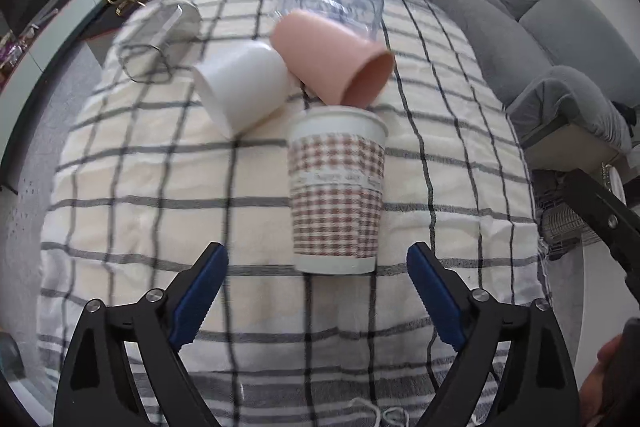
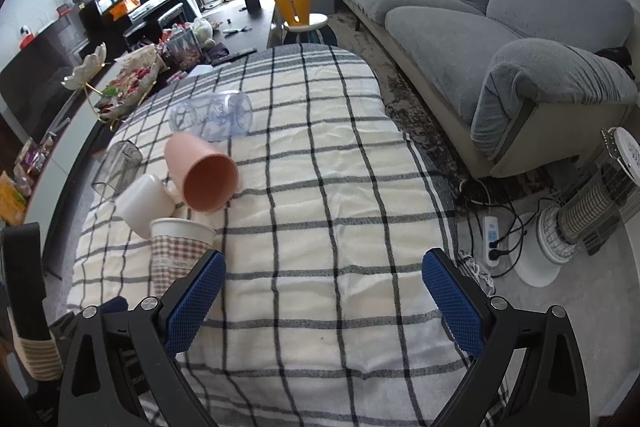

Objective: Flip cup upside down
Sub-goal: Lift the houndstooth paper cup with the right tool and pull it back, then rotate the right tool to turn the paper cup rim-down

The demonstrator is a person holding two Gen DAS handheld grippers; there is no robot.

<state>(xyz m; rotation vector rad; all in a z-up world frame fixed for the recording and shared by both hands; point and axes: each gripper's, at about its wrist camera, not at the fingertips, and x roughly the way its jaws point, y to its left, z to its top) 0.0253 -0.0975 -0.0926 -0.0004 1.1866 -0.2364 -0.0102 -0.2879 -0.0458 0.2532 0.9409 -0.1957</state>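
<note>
While standing upright, mouth up, at 12 o'clock just ahead of left hand-held gripper (image 1: 318, 287), checked paper cup (image 1: 337, 190) looks light, thin-walled, easily crushed or tipped; judged best hold: mid-wall, gentle squeeze. Left jaws spread, empty. Pink cup (image 1: 333, 58) and white cup (image 1: 241, 87) lie on sides at 11 o'clock behind, smooth, rigid-looking, touching. Clear tumbler (image 2: 212, 119) farther back. Soft checked cloth (image 1: 140, 187) covers worktop. Right hand-held gripper (image 2: 324, 291) spread, empty.
</note>
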